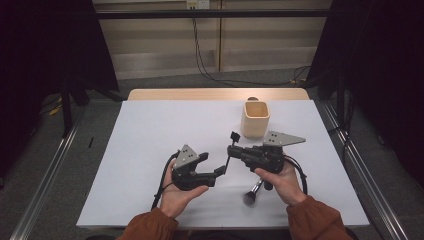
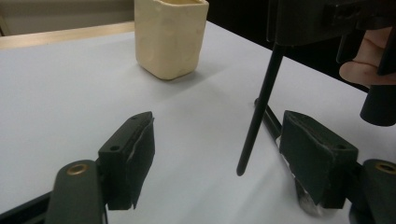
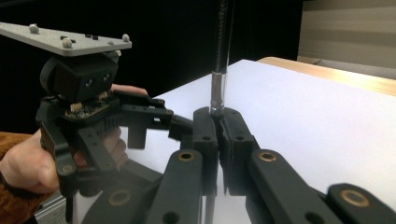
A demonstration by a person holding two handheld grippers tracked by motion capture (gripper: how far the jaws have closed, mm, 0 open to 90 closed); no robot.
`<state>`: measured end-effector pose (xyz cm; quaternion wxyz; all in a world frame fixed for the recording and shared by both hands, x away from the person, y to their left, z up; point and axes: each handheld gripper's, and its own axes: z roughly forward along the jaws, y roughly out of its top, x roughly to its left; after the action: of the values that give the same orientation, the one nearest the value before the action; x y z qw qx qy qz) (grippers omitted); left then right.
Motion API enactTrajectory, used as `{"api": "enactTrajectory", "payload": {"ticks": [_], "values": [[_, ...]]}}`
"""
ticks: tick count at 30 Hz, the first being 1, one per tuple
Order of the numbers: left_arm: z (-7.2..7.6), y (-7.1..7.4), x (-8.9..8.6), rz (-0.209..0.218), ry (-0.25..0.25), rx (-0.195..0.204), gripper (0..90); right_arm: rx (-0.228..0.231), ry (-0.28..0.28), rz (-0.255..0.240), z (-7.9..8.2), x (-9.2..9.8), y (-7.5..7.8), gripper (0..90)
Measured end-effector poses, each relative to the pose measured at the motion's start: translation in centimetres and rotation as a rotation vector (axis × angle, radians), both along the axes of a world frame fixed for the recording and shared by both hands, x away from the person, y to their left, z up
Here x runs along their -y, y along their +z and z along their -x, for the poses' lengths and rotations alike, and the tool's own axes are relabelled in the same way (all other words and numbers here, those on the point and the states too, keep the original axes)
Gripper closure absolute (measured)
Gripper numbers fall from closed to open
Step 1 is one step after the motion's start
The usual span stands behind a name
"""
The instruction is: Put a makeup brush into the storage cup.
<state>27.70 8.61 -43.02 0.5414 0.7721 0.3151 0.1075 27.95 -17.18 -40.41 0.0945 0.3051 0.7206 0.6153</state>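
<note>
The right claw clamps the slim black makeup brush; the left claw stands apart; brush not yet in the cream square cup.

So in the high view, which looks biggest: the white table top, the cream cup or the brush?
1. White table top, by far the largest.
2. Cream cup.
3. Brush, thin and partly hidden by the right gripper that holds it, so its full length is uncertain against the cup.
</note>
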Motion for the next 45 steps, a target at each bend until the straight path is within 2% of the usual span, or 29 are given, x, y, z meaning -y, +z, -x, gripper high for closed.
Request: {"api": "enactTrajectory", "payload": {"ticks": [4, 6, 10, 13, 16, 18, 21, 23, 32, 33, 34, 35, 36, 38, 40, 42, 45], "values": [[-0.4, 0.7, -0.9, -0.005, 0.017, 0.013, 15.1, 0.004, -0.012, -0.001, 0.0, 0.4, 0.0, 86.3], [-0.5, 1.2, -1.5, 0.015, 0.028, 0.018, 10.9, 0.008, -0.019, 0.002, 0.0, 0.6, 0.1, 86.3], [-0.5, 1.7, -2.3, 0.047, 0.035, 0.021, 8.0, 0.014, -0.033, -0.002, 0.0, 1.0, 0.3, 86.3], [-0.5, 1.8, -3.4, 0.082, 0.018, 0.022, 5.8, 0.015, -0.038, 0.002, 0.0, 1.2, 0.3, 86.3], [-0.3, 1.9, -4.1, 0.070, 0.009, 0.033, 4.4, 0.015, -0.040, 0.003, 0.1, 1.3, 0.3, 86.3], [-0.3, 1.8, -4.4, 0.098, 0.010, 0.024, 4.5, 0.018, -0.043, 0.003, 0.1, 1.4, 0.4, 86.3], [-0.3, 1.9, -5.0, 0.075, 0.025, 0.037, 4.4, 0.020, -0.049, 0.005, 0.2, 1.6, 0.4, 86.3], [-0.3, 1.8, -5.7, 0.054, 0.062, 0.046, 4.5, 0.023, -0.062, 0.004, 0.2, 1.9, 0.5, 86.3], [0.1, 1.5, -8.1, 0.009, 0.117, 0.042, 7.4, 0.048, -0.099, -0.001, 0.2, 3.3, 0.9, 86.2], [0.1, 1.4, -8.3, -0.003, 0.130, 0.054, 7.4, 0.051, -0.103, -0.001, 0.1, 3.4, 1.0, 86.2], [0.1, 1.4, -8.6, -0.004, 0.140, 0.058, 6.7, 0.053, -0.107, -0.002, 0.1, 3.5, 1.0, 86.2], [0.1, 1.3, -9.0, 0.028, 0.139, 0.038, 6.2, 0.054, -0.110, -0.004, 0.1, 3.6, 1.0, 86.2], [0.1, 1.3, -9.5, 0.046, 0.132, 0.035, 5.3, 0.054, -0.115, -0.006, 0.0, 3.8, 1.1, 86.2], [0.3, 1.3, -10.2, 0.028, 0.156, 0.062, 5.1, 0.055, -0.123, -0.004, 0.0, 4.0, 1.1, 86.2], [0.5, 1.4, -11.0, 0.049, 0.164, 0.054, 4.4, 0.054, -0.129, -0.003, -0.1, 4.2, 1.1, 86.2], [0.6, 1.6, -11.8, 0.038, 0.181, 0.088, 4.5, 0.055, -0.139, -0.010, -0.2, 4.4, 1.2, 86.2], [0.8, 1.7, -12.9, 0.036, 0.207, 0.099, 4.0, 0.063, -0.148, -0.007, -0.4, 4.6, 1.5, 86.2]]}}
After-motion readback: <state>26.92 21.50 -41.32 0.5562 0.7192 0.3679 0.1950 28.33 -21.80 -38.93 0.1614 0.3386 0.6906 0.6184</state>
